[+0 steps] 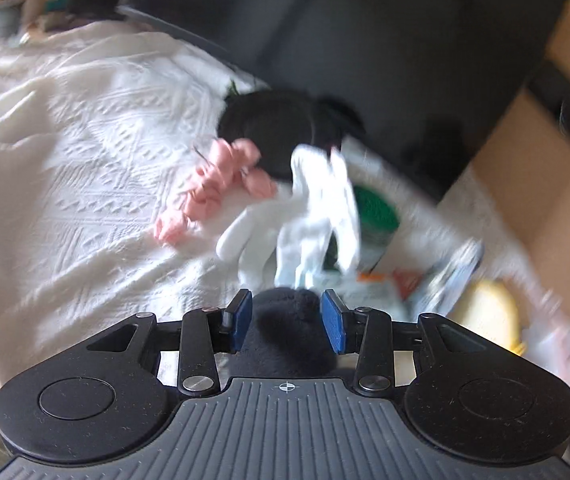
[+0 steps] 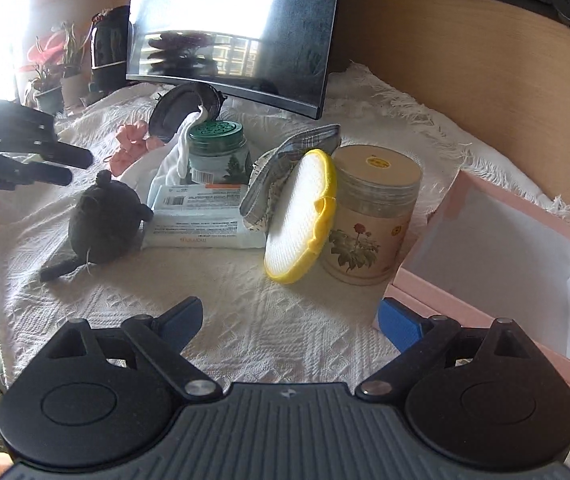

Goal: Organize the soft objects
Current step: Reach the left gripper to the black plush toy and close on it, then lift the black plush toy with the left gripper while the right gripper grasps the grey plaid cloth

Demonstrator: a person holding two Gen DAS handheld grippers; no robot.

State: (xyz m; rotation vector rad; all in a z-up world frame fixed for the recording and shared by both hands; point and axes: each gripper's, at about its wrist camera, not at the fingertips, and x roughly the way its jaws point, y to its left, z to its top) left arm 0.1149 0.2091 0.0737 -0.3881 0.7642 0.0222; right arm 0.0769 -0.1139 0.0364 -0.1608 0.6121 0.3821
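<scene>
White woven cloth point(image 2: 245, 320) covering the table, bearing all items. Monitor point(image 2: 233, 28) at its rear. Pink box point(image 2: 445, 296), open, to the right of the floral canister point(image 2: 369, 220); yellow-rimmed pad point(image 2: 297, 216) leaning on the canister's left side. Dark plush toy point(image 2: 103, 226) lying well left of the canister, on the cloth. Right gripper point(image 2: 291, 324): fingers spread wide, grasping nothing. Left gripper point(image 1: 287, 318): blue pads point(image 1: 243, 316) flanking the dark plush; whether they clench it cannot be told.
</scene>
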